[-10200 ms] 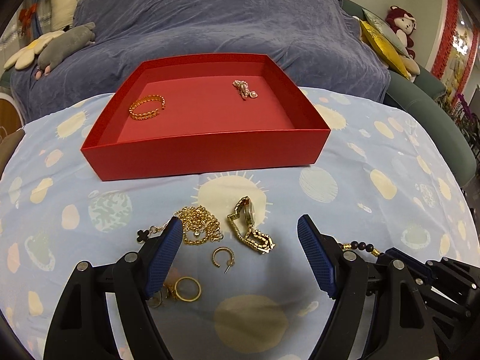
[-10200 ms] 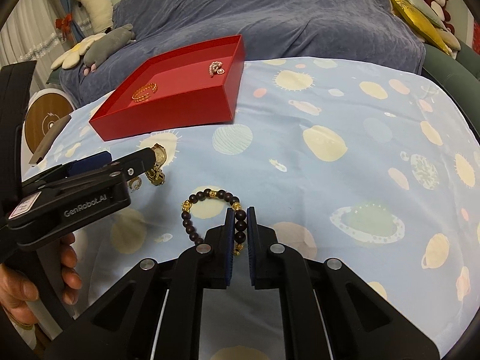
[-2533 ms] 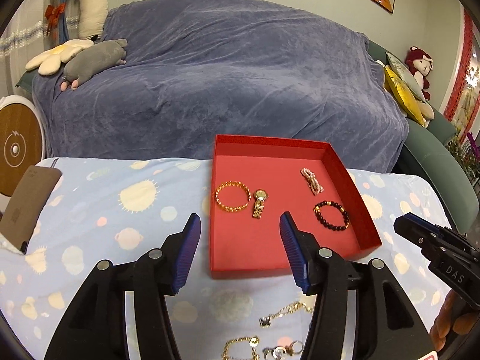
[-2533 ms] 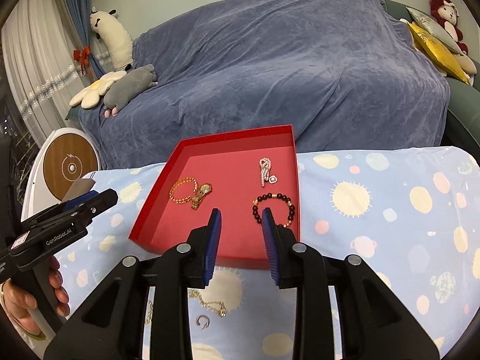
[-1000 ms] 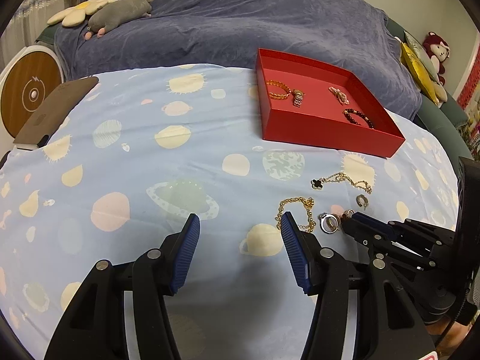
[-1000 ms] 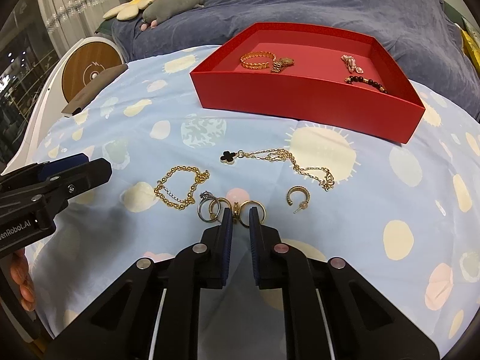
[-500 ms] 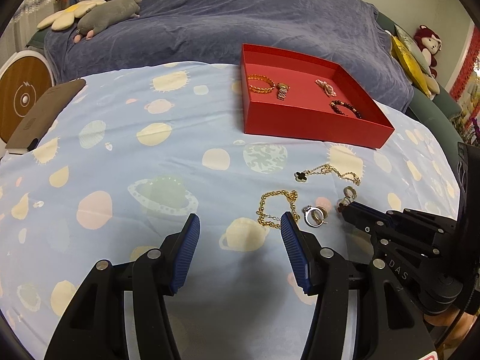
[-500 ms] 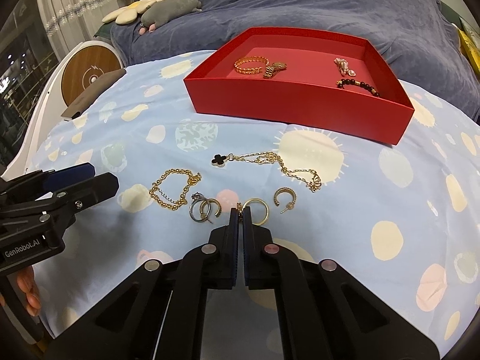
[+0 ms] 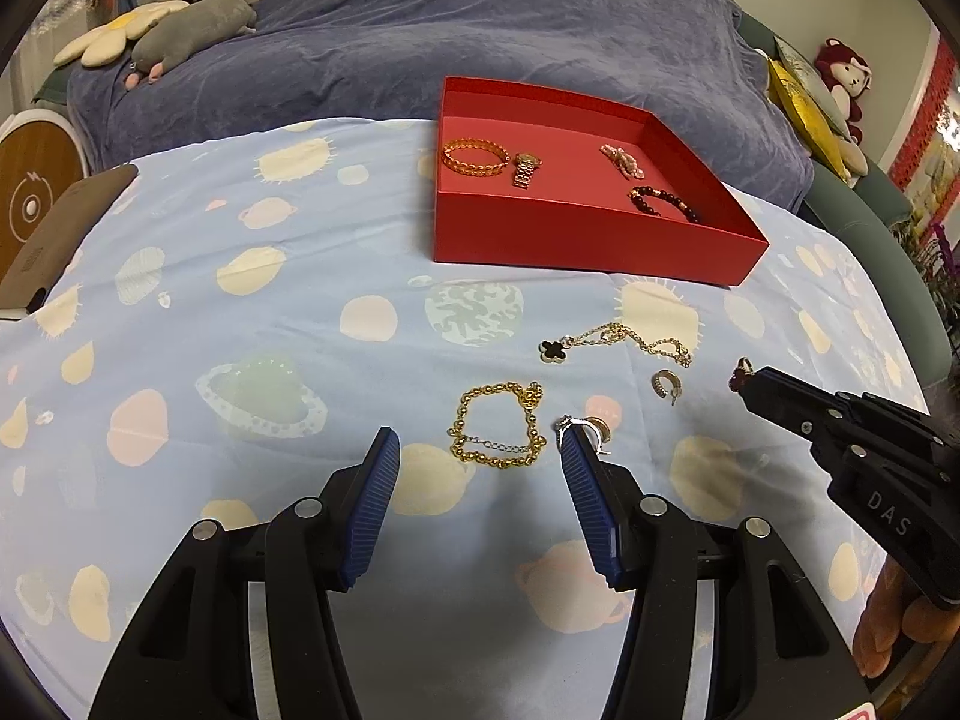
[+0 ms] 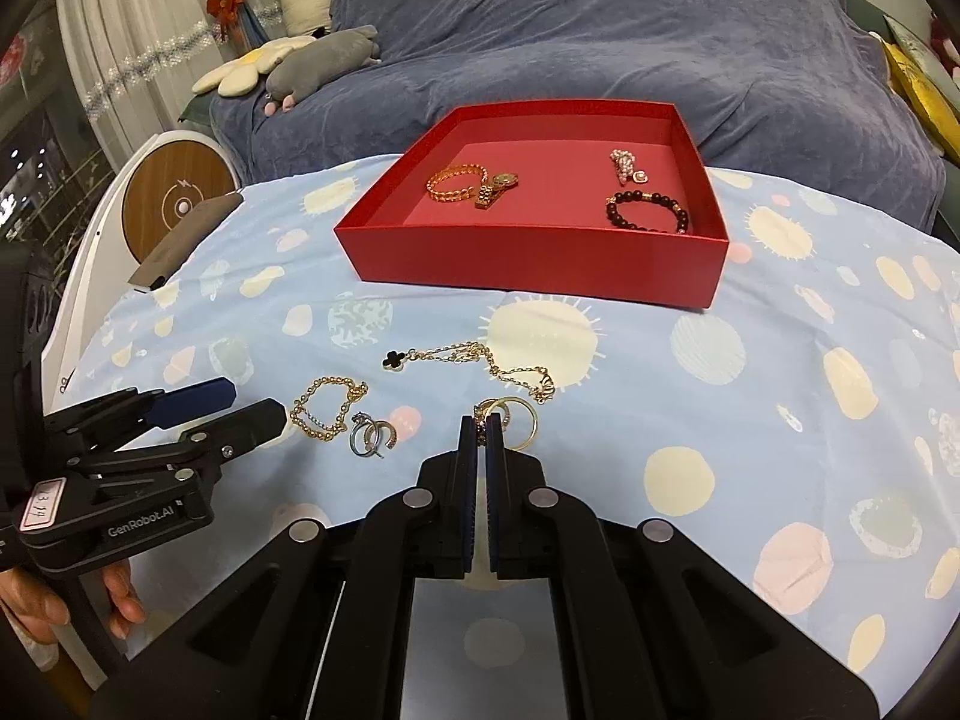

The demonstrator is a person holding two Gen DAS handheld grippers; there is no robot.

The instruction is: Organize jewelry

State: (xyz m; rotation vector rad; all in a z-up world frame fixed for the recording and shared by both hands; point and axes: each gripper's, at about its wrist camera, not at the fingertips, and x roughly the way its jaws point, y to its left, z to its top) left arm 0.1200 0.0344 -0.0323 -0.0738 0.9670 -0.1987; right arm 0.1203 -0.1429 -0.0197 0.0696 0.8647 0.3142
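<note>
A red tray point(image 9: 588, 252) point(image 10: 540, 264) holds a gold bangle point(image 10: 453, 183), a gold watch point(image 10: 498, 187), a pearl piece point(image 10: 627, 167) and a dark bead bracelet point(image 10: 645, 210). On the cloth lie a clover necklace point(image 10: 474, 360), a gold chain bracelet point(image 9: 501, 426) point(image 10: 327, 408), silver rings point(image 10: 372, 435) and a gold hoop earring point(image 9: 665, 384). My right gripper point(image 10: 486, 420) point(image 9: 744, 378) is shut on a small ring with a red stone point(image 9: 739, 373), lifted just above the cloth beside a gold ring point(image 10: 519, 417). My left gripper point(image 9: 477, 450) is open over the chain bracelet.
A blue-covered sofa point(image 9: 450, 24) with plush toys point(image 9: 180, 30) stands behind the table. A brown notebook point(image 9: 54, 234) lies at the table's left edge, by a round wooden device point(image 10: 177, 201). The planet-print cloth point(image 9: 240, 312) covers the table.
My right gripper has closed on the small ring and lifted it slightly. My left gripper has moved closer to the chain bracelet, still open.
</note>
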